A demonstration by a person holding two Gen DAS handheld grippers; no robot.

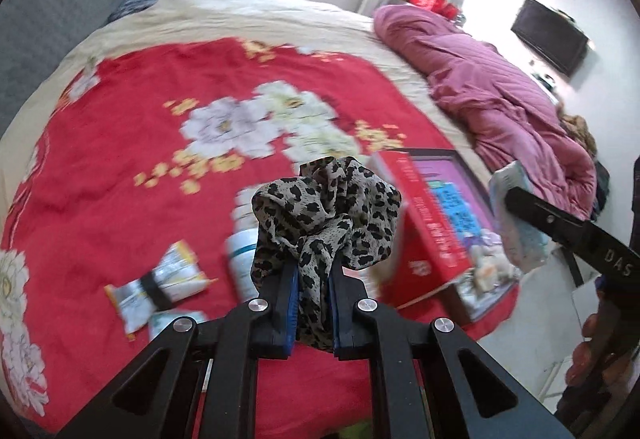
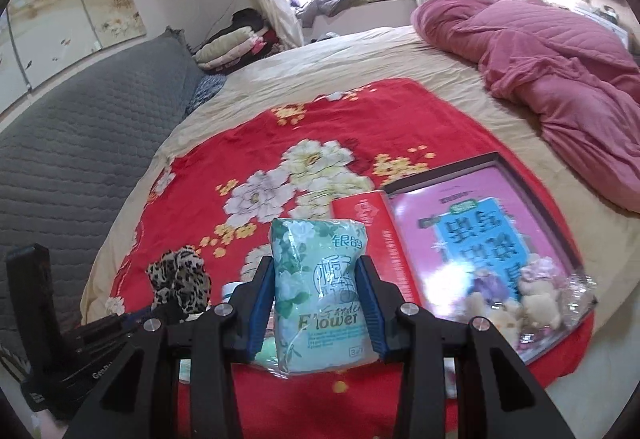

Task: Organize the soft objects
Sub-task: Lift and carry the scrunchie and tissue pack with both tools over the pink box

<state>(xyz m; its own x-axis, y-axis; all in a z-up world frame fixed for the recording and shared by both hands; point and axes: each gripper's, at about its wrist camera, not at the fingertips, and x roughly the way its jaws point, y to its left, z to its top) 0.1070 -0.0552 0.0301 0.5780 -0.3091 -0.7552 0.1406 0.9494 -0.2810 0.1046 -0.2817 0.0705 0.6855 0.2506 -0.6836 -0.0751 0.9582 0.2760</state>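
Note:
My left gripper [image 1: 313,271] is shut on a leopard-print cloth [image 1: 326,211] and holds it above the red floral blanket [image 1: 160,167]; the cloth also shows in the right wrist view [image 2: 179,279]. My right gripper [image 2: 318,275] is shut on a pale green tissue pack [image 2: 320,291] printed "Flower", held upright above the blanket [image 2: 240,143]. The pack and right gripper show at the right of the left wrist view [image 1: 516,215]. An open red gift box [image 2: 472,235] holding a few small plush bears [image 2: 520,303] lies just right of both grippers.
On the blanket near the left gripper lie a yellow-and-white packet [image 1: 160,279] and a white tub [image 1: 242,259]. A crumpled pink quilt [image 2: 552,59] lies at the far right of the bed. A grey headboard [image 2: 80,127] and folded bedding [image 2: 232,43] are at the left.

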